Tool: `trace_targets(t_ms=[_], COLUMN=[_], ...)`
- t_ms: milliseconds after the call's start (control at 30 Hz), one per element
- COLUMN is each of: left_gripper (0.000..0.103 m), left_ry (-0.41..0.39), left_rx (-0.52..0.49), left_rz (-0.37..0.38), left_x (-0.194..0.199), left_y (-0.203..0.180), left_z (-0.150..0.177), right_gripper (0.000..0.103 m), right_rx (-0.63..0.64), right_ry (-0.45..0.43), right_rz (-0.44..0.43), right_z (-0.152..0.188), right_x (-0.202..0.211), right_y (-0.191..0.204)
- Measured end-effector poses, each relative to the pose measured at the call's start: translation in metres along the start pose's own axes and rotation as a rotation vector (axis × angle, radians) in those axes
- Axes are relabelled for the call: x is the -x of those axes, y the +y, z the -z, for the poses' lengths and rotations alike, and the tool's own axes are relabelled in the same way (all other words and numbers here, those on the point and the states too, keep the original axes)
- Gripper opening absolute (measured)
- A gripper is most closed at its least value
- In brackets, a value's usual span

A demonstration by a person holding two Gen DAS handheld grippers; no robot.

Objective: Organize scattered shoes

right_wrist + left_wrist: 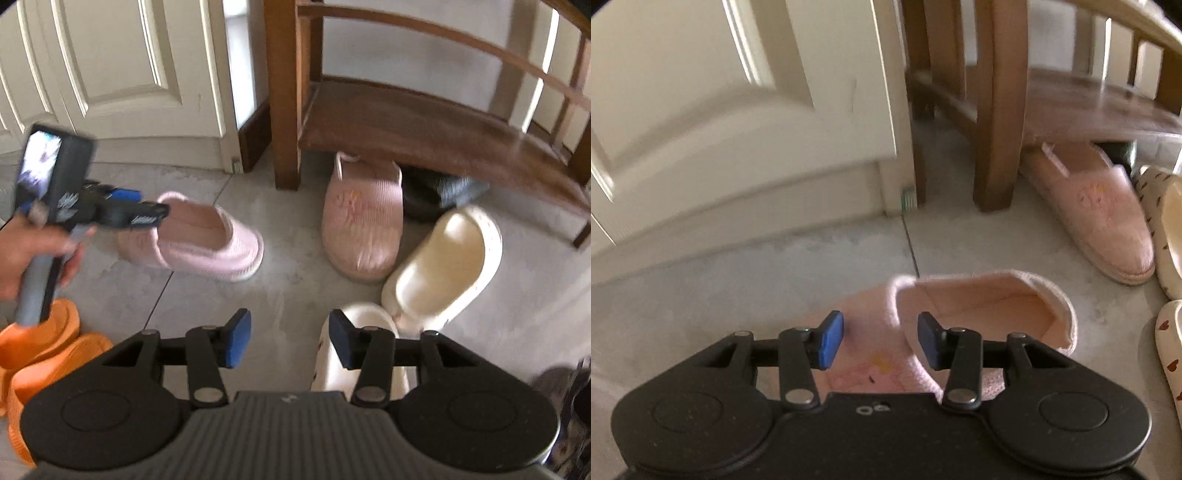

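A pink knit slipper [979, 314] lies on the grey floor, and its collar edge sits between the pads of my open left gripper [881, 339] without being pinched. The right wrist view shows the same slipper [207, 236] with the left gripper [147, 216] over its opening, held by a hand [29, 251]. Its mate [1100, 214] [362, 225] lies half under a wooden bench [406, 122]. My right gripper [290, 339] hangs open over bare floor. Its right finger is above a cream slipper [354, 354].
A second cream slipper [443, 266] leans by the pink mate, and a black shoe [439, 192] sits under the bench. Orange slippers [44, 350] lie at the lower left. A white panelled door [720, 110] and the bench legs [997, 110] bound the far side.
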State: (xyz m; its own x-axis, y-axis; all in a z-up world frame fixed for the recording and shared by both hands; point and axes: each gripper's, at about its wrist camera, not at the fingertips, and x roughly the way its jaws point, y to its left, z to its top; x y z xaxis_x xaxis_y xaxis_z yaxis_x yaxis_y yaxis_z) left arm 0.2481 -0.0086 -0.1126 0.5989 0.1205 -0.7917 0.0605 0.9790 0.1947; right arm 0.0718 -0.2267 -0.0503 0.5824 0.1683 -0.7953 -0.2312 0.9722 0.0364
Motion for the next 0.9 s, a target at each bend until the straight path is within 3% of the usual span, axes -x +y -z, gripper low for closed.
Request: trace_targets(t_ms=[33,100,167,367,400,567,667,733,800,833,867,900], left_gripper=[0.031,0.016,0.014,0.012,0.012,0.012,0.012,0.009,0.013,0.016,0.027,0.028], left_ry=[0.023,0.058,0.068,0.283,0.291,0.321,0.296,0.281,0.249,0.226,0.203,0.140], left_rx=[0.009,0.043,0.079,0.610,0.627,0.648,0.551,0.469,0.400,0.362,0.321,0.251], left_rz=[-0.005,-0.017,-0.036,0.090,0.096,0.167,0.226,0.315,0.393,0.389,0.382,0.369], left_x=[-0.004,-0.007,-0.006,-0.007,-0.006,0.011,0.018,0.026,0.038,0.045,0.052,0.062], left_y=[0.000,0.003,0.008,0.078,0.079,0.057,0.033,0.019,0.010,0.010,0.010,0.015], left_z=[-0.001,-0.002,-0.001,0.011,0.013,0.024,0.020,0.022,0.025,0.025,0.024,0.023], right_gripper=[0.051,0.051,0.051,0.051,0.051,0.051,0.051,0.051,0.051,0.051,0.051,0.051], right_rx=[-0.002,-0.006,-0.011,0.020,0.029,0.074,0.099,0.112,0.123,0.124,0.124,0.120], right_ry=[0.017,0.029,0.025,-0.023,-0.028,-0.037,-0.035,-0.038,-0.041,-0.043,-0.044,-0.048], right_rz=[-0.002,-0.001,-0.008,-0.038,-0.042,-0.051,-0.041,-0.035,-0.028,-0.026,-0.024,-0.029], right_z=[0.004,0.008,0.009,0.002,0.002,0.008,0.014,0.018,0.020,0.020,0.020,0.019], right_x=[-0.003,-0.004,-0.003,0.009,0.011,0.023,0.029,0.033,0.036,0.037,0.038,0.038], right_y=[0.000,-0.001,-0.002,0.004,0.005,0.005,0.001,-0.003,-0.006,-0.008,-0.011,-0.012])
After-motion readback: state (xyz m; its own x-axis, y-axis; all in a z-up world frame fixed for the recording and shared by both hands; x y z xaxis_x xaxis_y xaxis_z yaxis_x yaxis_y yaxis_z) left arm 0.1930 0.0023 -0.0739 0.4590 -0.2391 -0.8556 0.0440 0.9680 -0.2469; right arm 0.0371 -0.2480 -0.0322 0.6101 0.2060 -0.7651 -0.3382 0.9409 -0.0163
